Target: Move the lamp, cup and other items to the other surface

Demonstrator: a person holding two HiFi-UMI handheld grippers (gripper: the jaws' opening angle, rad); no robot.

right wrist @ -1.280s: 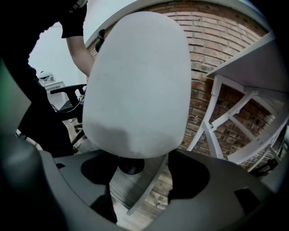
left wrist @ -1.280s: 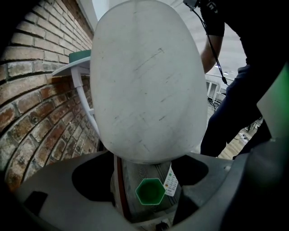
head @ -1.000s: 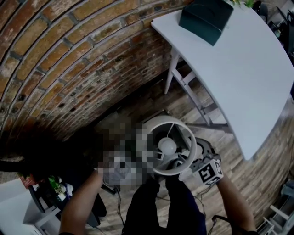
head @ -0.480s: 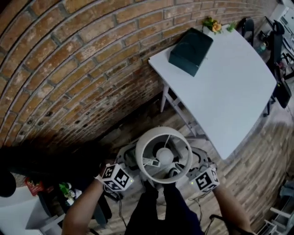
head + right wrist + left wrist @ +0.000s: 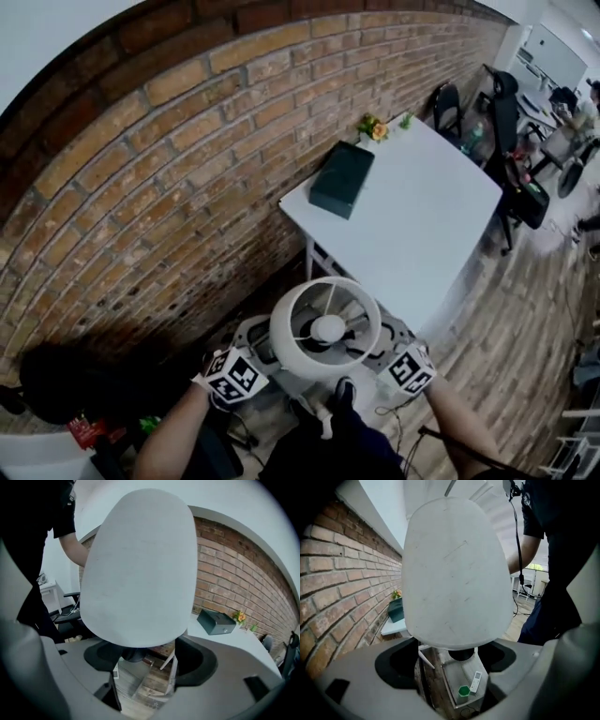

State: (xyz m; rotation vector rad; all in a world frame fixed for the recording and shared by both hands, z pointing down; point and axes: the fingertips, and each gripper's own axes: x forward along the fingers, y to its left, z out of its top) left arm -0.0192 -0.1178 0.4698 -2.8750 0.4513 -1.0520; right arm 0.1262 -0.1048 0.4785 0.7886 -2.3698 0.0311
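Note:
The white lamp (image 5: 326,328) hangs in the air in front of me, seen from above with its bulb inside the round shade. My left gripper (image 5: 251,345) and right gripper (image 5: 394,343) press against the shade from opposite sides. In the left gripper view the shade (image 5: 454,573) fills the frame above my left gripper (image 5: 452,667), whose jaws stand apart round the dark stem (image 5: 461,656). My right gripper (image 5: 145,667) likewise sits open beneath the shade (image 5: 138,569). Far below, a green cup (image 5: 463,692) and a white remote (image 5: 474,682) lie on a low grey surface (image 5: 454,677).
A white table (image 5: 412,216) stands ahead against the brick wall (image 5: 187,169), carrying a dark green box (image 5: 342,178) and small flowers (image 5: 373,127). Black chairs (image 5: 502,103) and desks are at the far right. The floor (image 5: 525,319) is wooden planks.
The lamp has been carried on toward the white table, which now lies further ahead. The left gripper has come into view at the shade's left side.

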